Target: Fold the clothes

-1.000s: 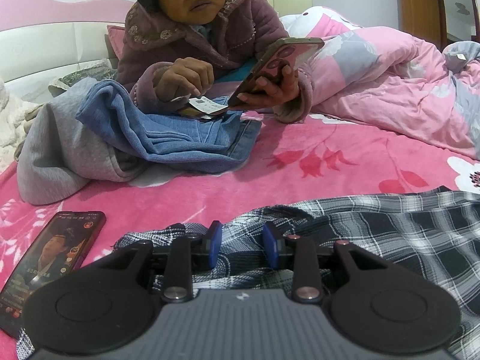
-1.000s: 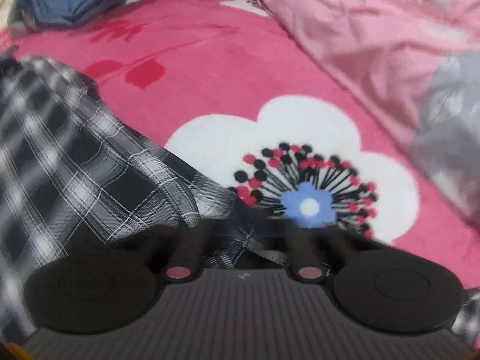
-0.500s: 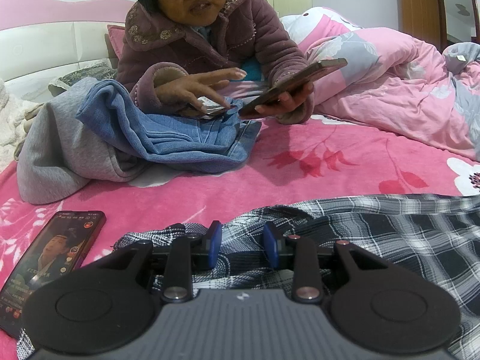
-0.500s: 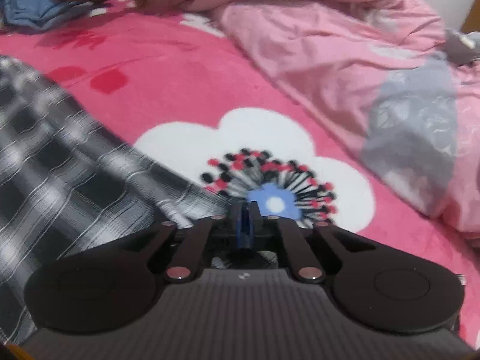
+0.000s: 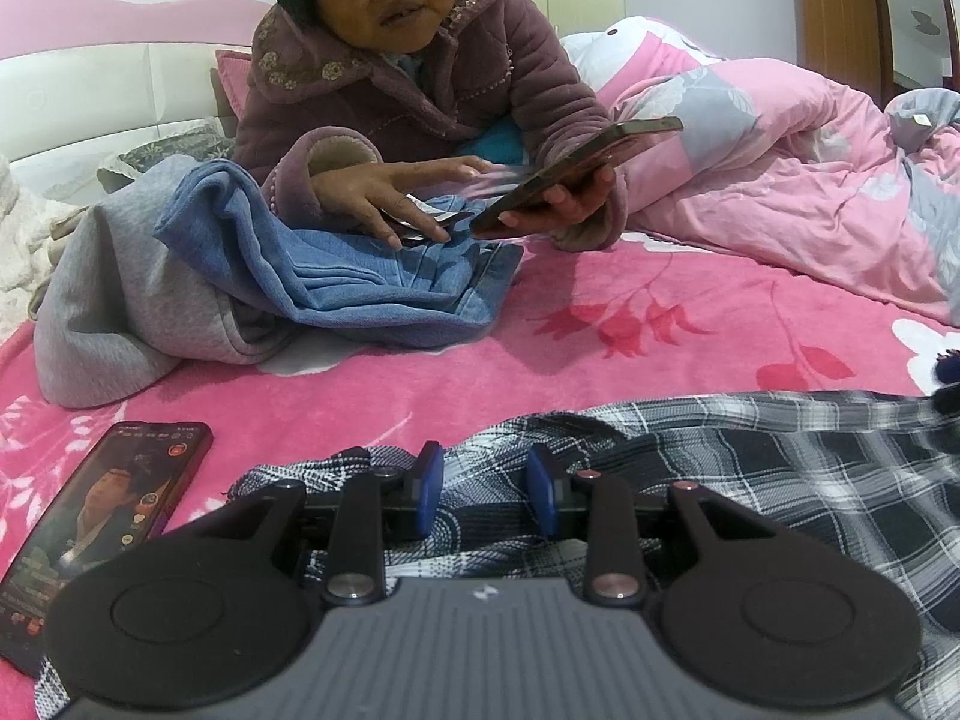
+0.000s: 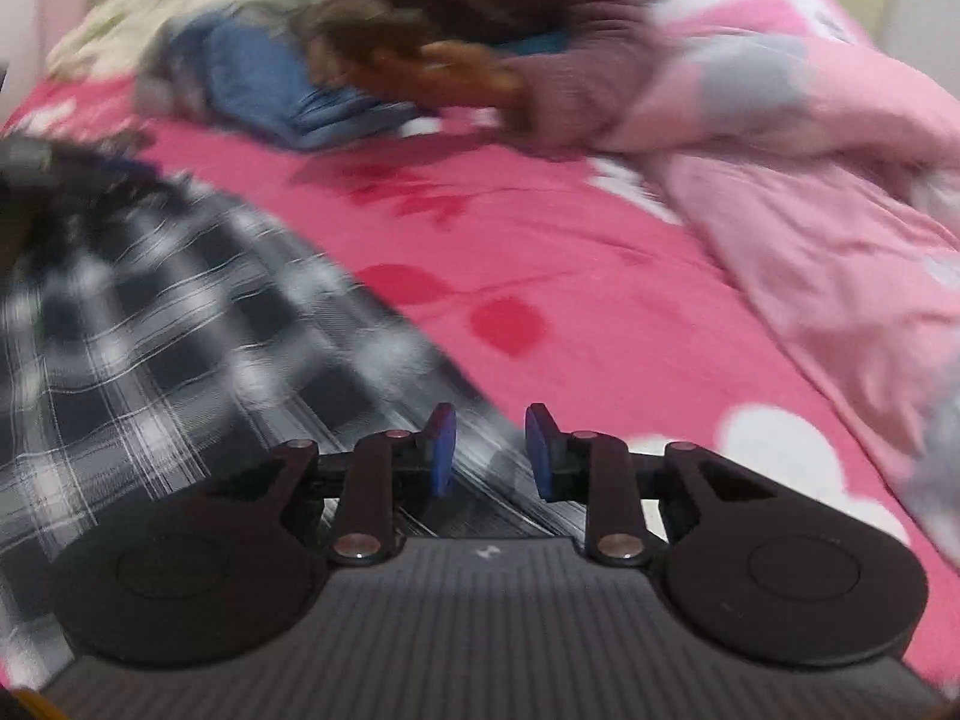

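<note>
A: What changed in the last half second?

B: The right gripper (image 6: 490, 444) was pinched shut; now its blue pads stand apart with nothing between them, low over the edge of the plaid shirt (image 6: 180, 324). The left gripper (image 5: 483, 489) is unchanged, parted and empty above the shirt's crumpled end (image 5: 750, 468).

A: Counts?

B: One plaid shirt flat on the bed. Two phones: one lying at the left (image 5: 102, 516), one in the seated person's hand (image 5: 576, 174). One blue garment (image 5: 360, 282) and one grey (image 5: 126, 300), heaped together well beyond the shirt.

A: The setting?

B: A pink floral blanket (image 5: 540, 372), a rumpled pink quilt (image 5: 780, 192) on the right, a white padded headboard (image 5: 102, 102).
</note>
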Demonstrator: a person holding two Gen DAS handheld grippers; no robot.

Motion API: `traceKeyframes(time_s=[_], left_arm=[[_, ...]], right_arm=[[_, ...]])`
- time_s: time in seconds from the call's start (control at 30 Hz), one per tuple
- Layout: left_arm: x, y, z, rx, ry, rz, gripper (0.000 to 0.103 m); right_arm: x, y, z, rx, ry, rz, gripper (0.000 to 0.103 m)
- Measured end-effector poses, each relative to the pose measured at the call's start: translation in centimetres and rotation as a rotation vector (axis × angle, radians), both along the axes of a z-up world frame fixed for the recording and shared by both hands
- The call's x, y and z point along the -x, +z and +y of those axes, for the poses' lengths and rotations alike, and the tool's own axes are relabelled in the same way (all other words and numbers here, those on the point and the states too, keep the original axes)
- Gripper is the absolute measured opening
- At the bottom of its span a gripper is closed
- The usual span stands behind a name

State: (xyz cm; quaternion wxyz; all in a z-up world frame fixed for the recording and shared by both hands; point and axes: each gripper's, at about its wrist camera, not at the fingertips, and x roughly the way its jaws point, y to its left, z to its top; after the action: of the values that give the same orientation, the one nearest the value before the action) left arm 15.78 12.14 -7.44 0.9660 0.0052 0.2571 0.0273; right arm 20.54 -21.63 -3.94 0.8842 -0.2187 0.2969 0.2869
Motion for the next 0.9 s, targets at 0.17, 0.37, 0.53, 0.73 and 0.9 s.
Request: traceKeyframes(time_s=[0.17,0.37,0.53,0.73,0.9], left_arm=[[0.0,0.0,0.0,0.005,-0.001,-0.001,0.032],[0.0,0.0,0.0,0.007,-0.001,-0.002,0.032],[0.0,0.0,0.0,0.005,0.000,0.000,0.032],[0.0,0.1,0.0,0.004,0.001,0.002,0.032],[0.0,0.0,-0.1,-0.001,0.002,0.003,0.033]], right_arm=[[-1.5,-1.5,2.1,0.051,0.047,0.053,0.023],[-0.7,-1.7,3.2,0.087,0.044,0.014,0.000],[-0.4,-0.5,3.4,0.082,-0.019,-0.072,0.000],[-1.2,-1.1,3.7,0.071,-0.081,-0.077,0.000],[-1.3,-1.3,3.8,0.064,-0.125,-0.057,0.000]])
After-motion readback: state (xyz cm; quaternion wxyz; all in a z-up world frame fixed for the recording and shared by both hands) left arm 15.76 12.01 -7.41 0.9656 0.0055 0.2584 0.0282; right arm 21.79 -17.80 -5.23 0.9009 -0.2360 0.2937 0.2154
